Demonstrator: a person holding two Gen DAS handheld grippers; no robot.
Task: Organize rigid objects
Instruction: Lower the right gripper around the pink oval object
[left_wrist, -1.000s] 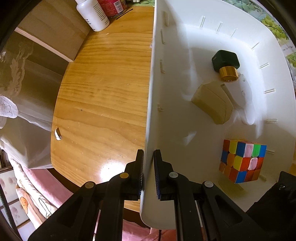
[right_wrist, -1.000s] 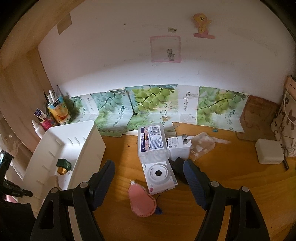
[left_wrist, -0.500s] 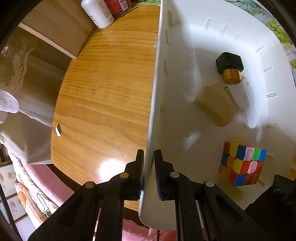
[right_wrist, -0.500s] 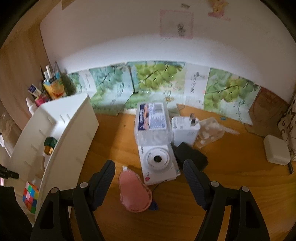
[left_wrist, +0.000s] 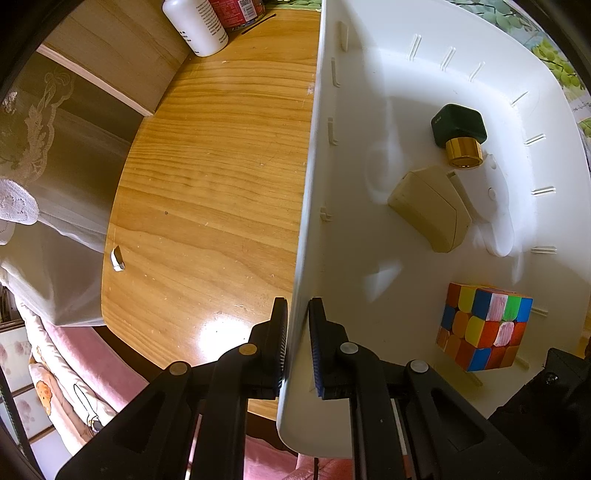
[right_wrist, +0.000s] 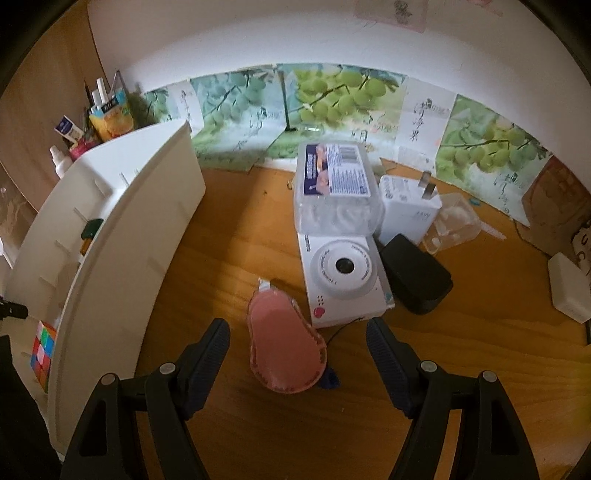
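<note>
On a wooden desk (left_wrist: 207, 192) backed by grape-print posters, my left gripper (left_wrist: 297, 343) pinches the near wall of a white bin (left_wrist: 354, 221), which holds a colour cube (left_wrist: 484, 326), a beige case (left_wrist: 430, 206) and a dark green bottle (left_wrist: 458, 127). My right gripper (right_wrist: 297, 365) hangs with jaws wide apart over a pink brush (right_wrist: 286, 350), beside a white instant camera (right_wrist: 343, 277).
</note>
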